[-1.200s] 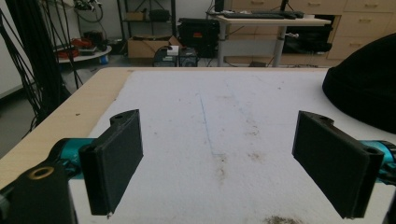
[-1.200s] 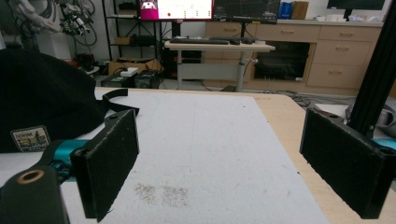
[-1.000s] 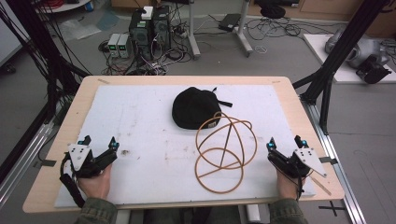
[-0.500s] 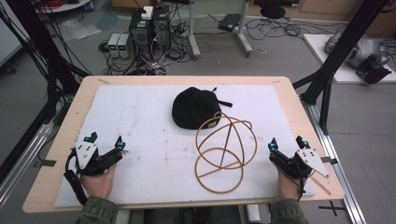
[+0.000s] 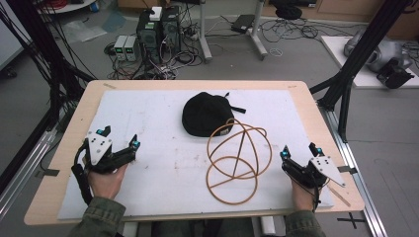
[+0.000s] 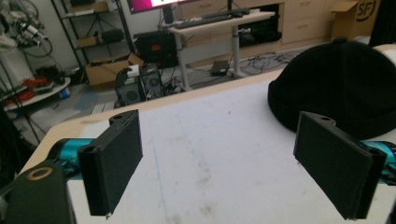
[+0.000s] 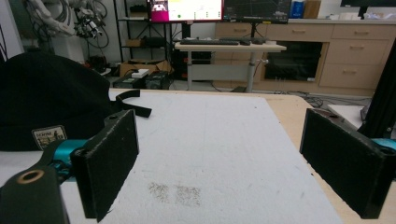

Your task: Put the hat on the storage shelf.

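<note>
The left gripper [image 5: 120,139] has lifted and travelled inward over the last second, from near the table's left edge toward the middle of the white mat [image 5: 148,113], and it now points up-table toward the black cap [image 5: 206,114]; its 2 jaws stand wide apart with nothing between them. In the left gripper view that cap [image 6: 343,88] sits ahead and to the right of the gap, well apart from the pads. The right gripper [image 5: 297,150] has barely shifted: it rests near the mat's right edge, jaws likewise spread and empty, just beside the wire frame [image 5: 238,160], a hoop form of about 3 tan rings, though how they join is hard to read at this size. The frame's upper ring touches or overlaps the cap's near brim. The left hand's approach suggests that the cap is the first thing to be gripped, probably to fit it over the frame, while the right hand waits to steady that frame.
</note>
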Demonstrator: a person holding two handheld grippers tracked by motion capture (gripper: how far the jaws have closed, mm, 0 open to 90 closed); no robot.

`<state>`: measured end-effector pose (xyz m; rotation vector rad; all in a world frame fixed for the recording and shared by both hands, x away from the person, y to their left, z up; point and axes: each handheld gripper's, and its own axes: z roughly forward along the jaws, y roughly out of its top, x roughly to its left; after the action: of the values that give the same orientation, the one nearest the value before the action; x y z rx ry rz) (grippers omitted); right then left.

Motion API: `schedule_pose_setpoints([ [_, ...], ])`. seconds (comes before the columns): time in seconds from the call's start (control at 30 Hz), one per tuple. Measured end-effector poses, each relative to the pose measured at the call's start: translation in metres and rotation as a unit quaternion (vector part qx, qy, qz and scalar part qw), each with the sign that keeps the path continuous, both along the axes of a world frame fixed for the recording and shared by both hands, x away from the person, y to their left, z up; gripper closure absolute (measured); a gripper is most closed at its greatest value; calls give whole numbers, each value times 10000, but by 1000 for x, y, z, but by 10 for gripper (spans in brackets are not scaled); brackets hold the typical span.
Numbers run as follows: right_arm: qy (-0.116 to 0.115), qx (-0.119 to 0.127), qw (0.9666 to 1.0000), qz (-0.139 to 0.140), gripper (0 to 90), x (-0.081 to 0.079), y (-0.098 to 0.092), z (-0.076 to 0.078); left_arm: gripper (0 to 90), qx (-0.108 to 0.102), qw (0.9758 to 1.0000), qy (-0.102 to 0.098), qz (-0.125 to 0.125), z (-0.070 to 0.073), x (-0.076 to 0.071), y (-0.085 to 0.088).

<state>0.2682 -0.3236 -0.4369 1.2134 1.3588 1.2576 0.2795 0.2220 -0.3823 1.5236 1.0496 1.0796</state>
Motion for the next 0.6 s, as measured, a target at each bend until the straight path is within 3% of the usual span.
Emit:
schedule_pose_setpoints([
  [0.33,-83,183,9998,-15,109,0,1,2,169,-37,9987,426,-289,31,46,-21],
  [0.6,-43,383,9993,31,109,3,-1,1,172,79,9967,601,-537,44,82,-47],
])
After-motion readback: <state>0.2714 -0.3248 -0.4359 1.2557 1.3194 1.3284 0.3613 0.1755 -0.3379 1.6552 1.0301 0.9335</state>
